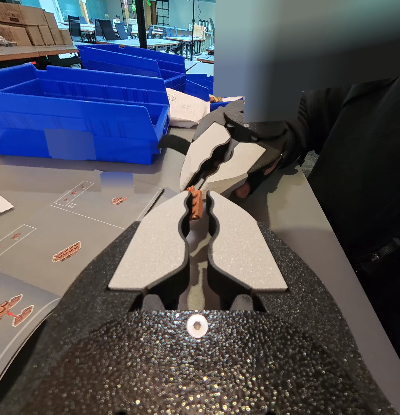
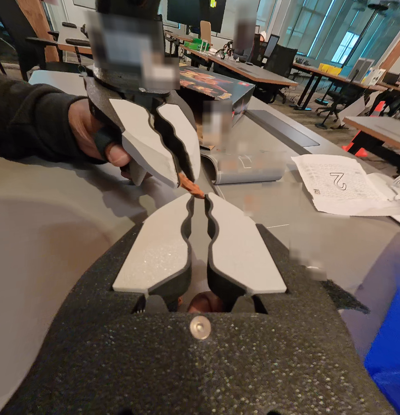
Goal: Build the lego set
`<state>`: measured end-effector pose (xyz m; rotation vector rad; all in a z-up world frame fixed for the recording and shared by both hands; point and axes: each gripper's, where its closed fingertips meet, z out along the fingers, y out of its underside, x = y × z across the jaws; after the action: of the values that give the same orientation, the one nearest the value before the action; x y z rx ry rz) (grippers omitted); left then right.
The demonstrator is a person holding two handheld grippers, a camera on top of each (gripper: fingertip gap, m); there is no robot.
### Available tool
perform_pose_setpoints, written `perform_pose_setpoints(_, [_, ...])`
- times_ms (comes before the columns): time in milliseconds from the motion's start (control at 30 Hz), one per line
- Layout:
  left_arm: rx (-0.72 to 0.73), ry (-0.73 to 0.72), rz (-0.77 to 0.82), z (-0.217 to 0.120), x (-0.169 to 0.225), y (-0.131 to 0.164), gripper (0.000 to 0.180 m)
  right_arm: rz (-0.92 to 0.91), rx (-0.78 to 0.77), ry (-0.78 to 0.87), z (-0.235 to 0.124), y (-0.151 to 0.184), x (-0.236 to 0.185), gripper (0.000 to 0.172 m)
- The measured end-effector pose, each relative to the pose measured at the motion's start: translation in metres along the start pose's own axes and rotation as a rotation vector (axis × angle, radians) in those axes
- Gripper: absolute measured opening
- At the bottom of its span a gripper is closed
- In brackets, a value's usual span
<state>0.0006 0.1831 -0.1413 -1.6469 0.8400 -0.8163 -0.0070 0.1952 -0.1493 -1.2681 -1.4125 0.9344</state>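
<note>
A small brown brick piece (image 1: 196, 206) hangs above the grey table (image 1: 284, 224), between the two grippers, which meet tip to tip. My left gripper (image 1: 199, 195) is open: the piece stands between its fingers with its studs against the left pad, and there is a gap to the right pad. My right gripper (image 2: 199, 197) is shut on the far end of the piece (image 2: 191, 187). The right gripper also shows in the left wrist view (image 1: 193, 188), coming in from the upper right. The left gripper also shows in the right wrist view (image 2: 185, 179), coming in from the upper left.
Blue bins (image 1: 82, 116) stand at the back left. An open instruction booklet (image 1: 71, 224) lies on the table under the grippers. A white printed sheet (image 2: 342, 184) lies to the right and a printed box (image 2: 217, 85) stands behind. A person's dark sleeve (image 1: 351, 157) is at the table edge. The tips of both grippers are at nearly the same place.
</note>
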Motion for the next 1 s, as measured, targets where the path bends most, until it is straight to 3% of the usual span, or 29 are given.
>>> perform_pose_setpoints(233, [-0.039,0.001,-0.027,0.001,-0.001,0.007,0.016,-0.128,0.028,0.004,-0.001,-0.004,-0.005,0.006])
perform_pose_setpoints(367, [-0.040,0.006,-0.051,0.000,-0.003,0.010,0.008,-0.171,0.020,0.010,-0.001,-0.002,-0.008,0.006])
perform_pose_setpoints(1000, [-0.041,0.050,0.062,-0.002,0.005,0.010,0.007,-0.289,0.037,0.008,-0.003,-0.005,-0.015,0.013])
